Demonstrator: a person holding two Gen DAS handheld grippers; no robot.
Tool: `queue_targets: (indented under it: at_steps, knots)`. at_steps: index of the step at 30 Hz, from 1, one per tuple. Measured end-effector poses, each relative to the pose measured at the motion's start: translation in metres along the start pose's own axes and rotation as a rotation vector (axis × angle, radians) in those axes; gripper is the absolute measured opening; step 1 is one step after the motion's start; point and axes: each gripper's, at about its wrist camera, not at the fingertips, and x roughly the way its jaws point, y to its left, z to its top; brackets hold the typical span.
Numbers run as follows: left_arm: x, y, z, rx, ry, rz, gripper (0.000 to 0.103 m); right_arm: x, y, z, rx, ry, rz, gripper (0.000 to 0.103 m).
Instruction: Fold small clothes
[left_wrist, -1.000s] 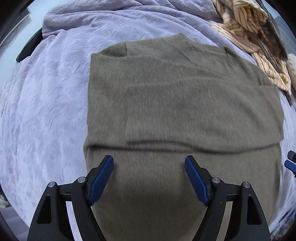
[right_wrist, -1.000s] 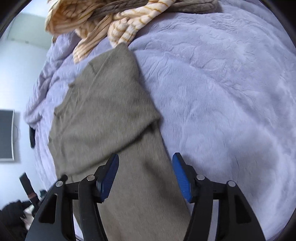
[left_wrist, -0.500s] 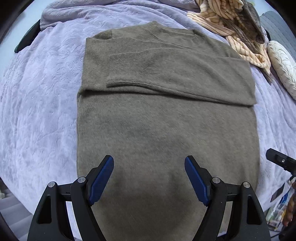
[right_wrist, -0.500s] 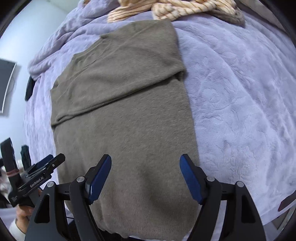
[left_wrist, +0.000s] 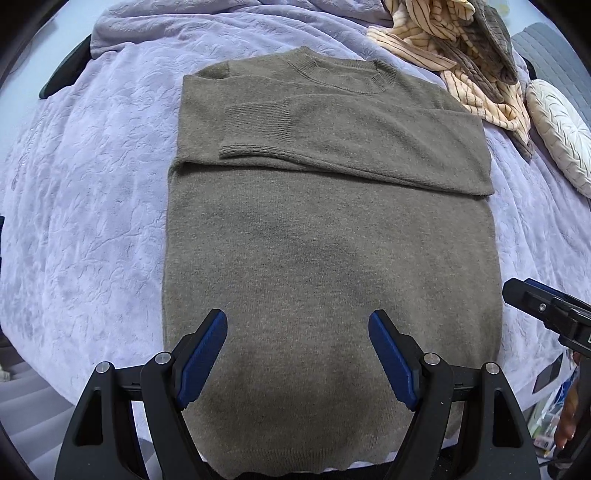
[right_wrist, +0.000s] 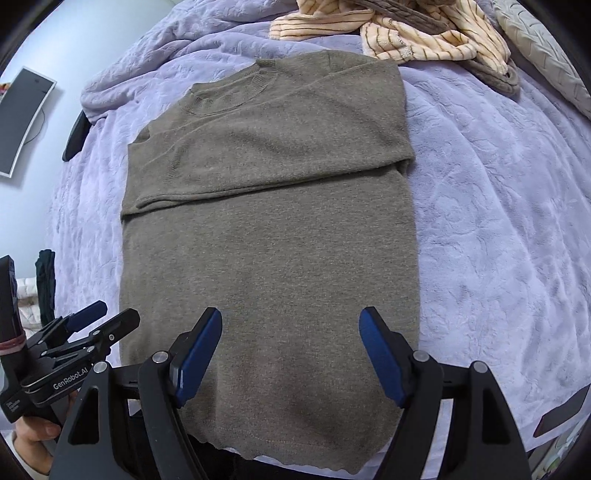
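1. My left gripper points down, its blue-padded jaws spread wide with nothing clamped between them.
2. My right gripper also points downward, jaws wide apart and gripping nothing.
3. Both grippers hover side by side.

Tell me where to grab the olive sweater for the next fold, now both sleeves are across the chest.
Probably the bottom hem of the olive sweater, one corner per gripper, coming from the near edge. The sleeves lie folded across the chest, leaving a flat rectangle with its hem nearest the open left gripper and right gripper.
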Motion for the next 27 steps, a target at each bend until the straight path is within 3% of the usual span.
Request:
queue_targets:
  at_steps: [27]
  knots:
    - [-0.021,0.005,-0.015,-0.006,-0.04,0.004,0.08,-0.009,0.022,-0.006,-0.034,-0.004,-0.003,0.08]
